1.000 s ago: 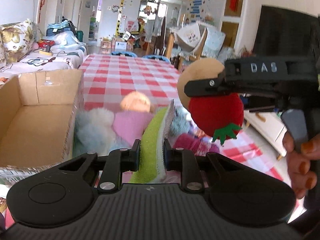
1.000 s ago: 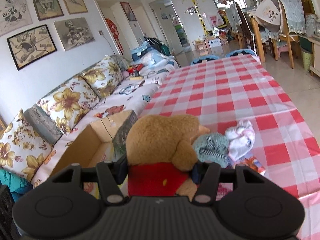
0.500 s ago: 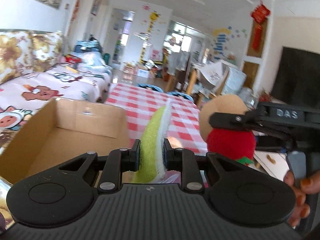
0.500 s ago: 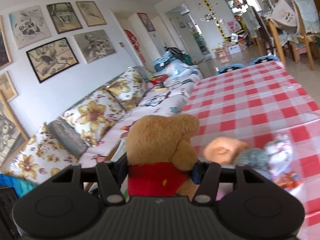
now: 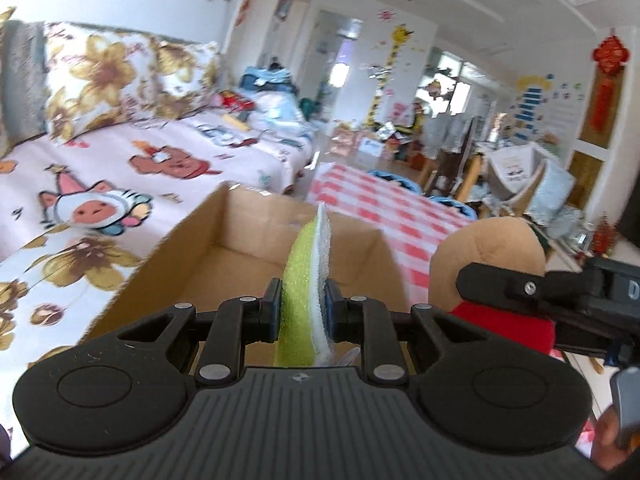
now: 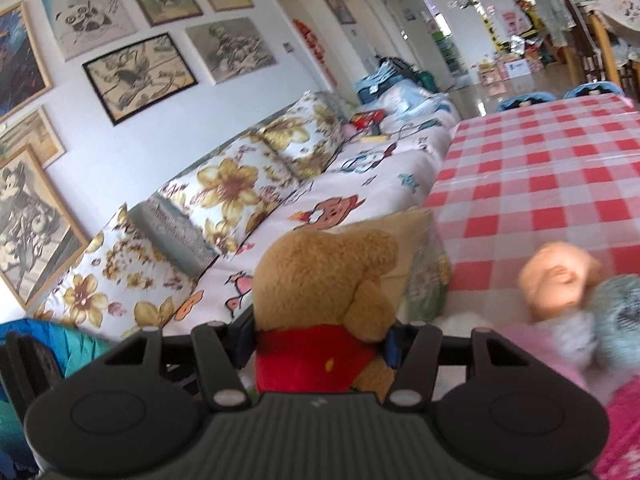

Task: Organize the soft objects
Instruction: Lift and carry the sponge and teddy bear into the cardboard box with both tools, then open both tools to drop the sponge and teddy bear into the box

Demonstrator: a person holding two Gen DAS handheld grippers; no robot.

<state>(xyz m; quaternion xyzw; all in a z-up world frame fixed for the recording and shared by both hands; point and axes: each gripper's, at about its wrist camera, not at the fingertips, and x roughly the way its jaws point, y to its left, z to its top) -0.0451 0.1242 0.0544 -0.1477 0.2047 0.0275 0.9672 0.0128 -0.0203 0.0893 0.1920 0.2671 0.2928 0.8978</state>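
My left gripper (image 5: 302, 314) is shut on a flat green and white sponge cloth (image 5: 306, 276) and holds it above the open cardboard box (image 5: 224, 248). My right gripper (image 6: 320, 344) is shut on a tan teddy bear in a red shirt (image 6: 320, 292); the bear also shows at the right of the left wrist view (image 5: 488, 264), just right of the box. The box's corner shows behind the bear in the right wrist view (image 6: 416, 236). A doll's head (image 6: 556, 280), a grey-blue fluffy item (image 6: 620, 312) and pink cloth (image 6: 536, 360) lie on the table.
A table with a red and white checked cloth (image 6: 560, 168) stretches ahead and right. A sofa with flowered cushions (image 6: 240, 184) and a cartoon-print cover (image 5: 120, 168) runs along the left. Chairs and clutter (image 5: 500, 160) stand at the far end.
Both grippers have swung left and up, away from the pile on the table. The left gripper with the sponge cloth now hangs over the box; the bear has come beside the box.
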